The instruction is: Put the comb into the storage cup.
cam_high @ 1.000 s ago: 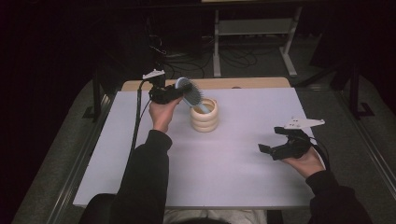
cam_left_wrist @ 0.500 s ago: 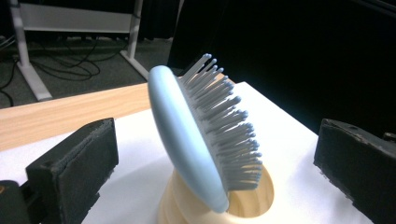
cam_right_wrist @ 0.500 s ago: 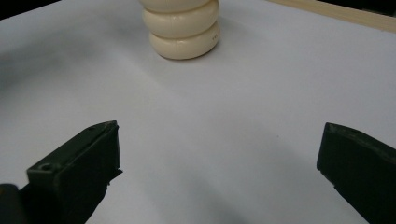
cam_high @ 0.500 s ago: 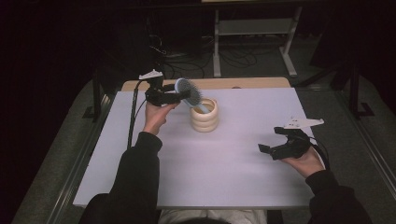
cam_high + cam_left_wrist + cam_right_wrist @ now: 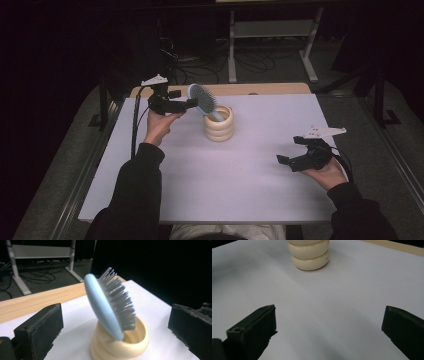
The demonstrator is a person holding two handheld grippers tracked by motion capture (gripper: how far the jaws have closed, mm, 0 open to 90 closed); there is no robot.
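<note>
- The hairbrush (image 5: 201, 98) is standing handle-down in the cream ringed holder (image 5: 219, 123), head sticking up and out, leaning back toward the left side of the table. In the left gripper view you can see its blue back and grey bristles tilted pretty hard over the holder's rim.
- The left gripper (image 5: 192, 102) sits just beside the brush head, and its jaws have just been opening. They're spread wide now, one on each side of the brush, and neither pad touches it. So it looks like the brush has been let go and is resting on its own.
- The right gripper (image 5: 286, 161) is well apart from all this, over near the right edge of the white tabletop (image 5: 250, 185), jaws wide with nothing in them.
- What I'd worry about: that lean. The head is heavy and way off-centre, and the holder is small and light-looking, so a bump from the left jaw on the way out could tip the whole thing or flip the brush onto the table.
- Safest bet, I reckon, is pulling the left gripper straight back, away from the bristles.
</note>
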